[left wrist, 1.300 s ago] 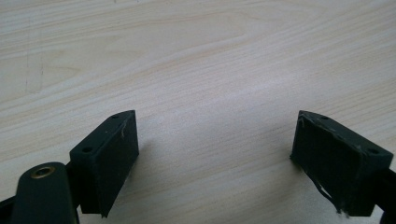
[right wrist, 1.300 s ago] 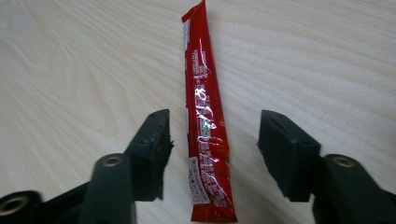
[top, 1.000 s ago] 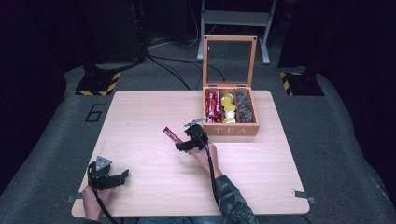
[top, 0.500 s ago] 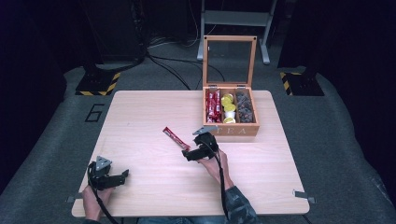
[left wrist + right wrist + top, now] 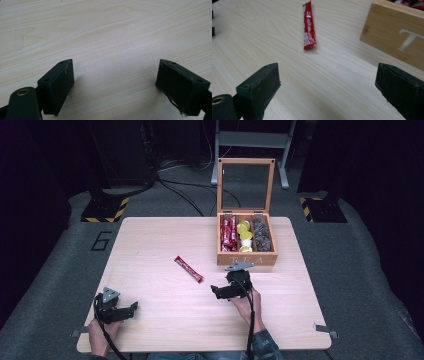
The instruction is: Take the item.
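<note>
A red sachet [image 5: 189, 269] lies flat on the wooden table [image 5: 150, 245], left of an open wooden tea box [image 5: 246, 258]. In the right gripper view the sachet [image 5: 309, 26] is well ahead of the jaws, apart from them. My right gripper [image 5: 218, 292] sits in front of the box and points left. It [image 5: 328, 75] is open, its jaws have just been opening, and nothing is between them. My left gripper [image 5: 133, 308] rests near the front left corner, and it [image 5: 115, 72] is open over bare wood.
The box holds red sachets [image 5: 228, 231], yellow capsules [image 5: 244, 234] and dark packets [image 5: 261, 236] in three compartments, with its glass lid [image 5: 246, 182] standing upright. Its front wall [image 5: 392, 35] is close on the right of the right gripper. Cables and stands lie on the floor behind the table.
The right gripper has drawn back to the right and toward the person, away from the red sachet, which stays on the table. The left gripper has not moved.
</note>
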Demonstrator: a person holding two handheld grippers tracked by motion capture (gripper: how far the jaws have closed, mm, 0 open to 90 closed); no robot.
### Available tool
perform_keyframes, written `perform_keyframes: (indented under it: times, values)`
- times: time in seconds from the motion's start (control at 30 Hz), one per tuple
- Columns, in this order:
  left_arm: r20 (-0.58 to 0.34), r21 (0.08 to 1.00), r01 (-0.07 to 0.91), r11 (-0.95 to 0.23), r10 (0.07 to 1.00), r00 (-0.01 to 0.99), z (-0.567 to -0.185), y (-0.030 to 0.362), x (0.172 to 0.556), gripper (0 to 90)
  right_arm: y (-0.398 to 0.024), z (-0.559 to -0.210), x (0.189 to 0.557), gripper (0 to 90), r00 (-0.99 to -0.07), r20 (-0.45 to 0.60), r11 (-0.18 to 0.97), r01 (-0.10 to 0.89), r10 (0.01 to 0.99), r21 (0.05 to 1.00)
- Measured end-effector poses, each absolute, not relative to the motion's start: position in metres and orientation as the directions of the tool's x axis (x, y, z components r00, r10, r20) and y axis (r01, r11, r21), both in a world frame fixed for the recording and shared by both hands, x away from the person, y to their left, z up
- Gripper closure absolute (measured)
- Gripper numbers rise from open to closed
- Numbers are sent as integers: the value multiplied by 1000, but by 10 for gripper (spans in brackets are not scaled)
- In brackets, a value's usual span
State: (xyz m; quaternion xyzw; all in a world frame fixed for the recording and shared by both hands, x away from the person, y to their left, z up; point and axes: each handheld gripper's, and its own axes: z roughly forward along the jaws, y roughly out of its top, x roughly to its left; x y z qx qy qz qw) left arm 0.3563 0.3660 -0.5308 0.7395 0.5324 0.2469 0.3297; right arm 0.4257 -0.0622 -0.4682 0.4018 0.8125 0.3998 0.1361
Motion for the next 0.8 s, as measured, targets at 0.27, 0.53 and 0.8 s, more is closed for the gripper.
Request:
perform_keyframes:
  times: [0.27, 0.53, 0.8]
  values:
    - [14, 750, 625, -215, 950, 311, -531, 366, 356, 144, -96, -475, 411, 59, -579, 84, 324, 564, 811, 759]
    - [13, 750, 625, -214, 951, 310, -531, 366, 356, 144, -130, -492, 400, 66, -506, 89, 282, 608, 858, 742]
    - [12, 751, 625, -214, 951, 310, -531, 366, 357, 144, -162, -511, 391, 61, -416, 45, 261, 647, 908, 717]
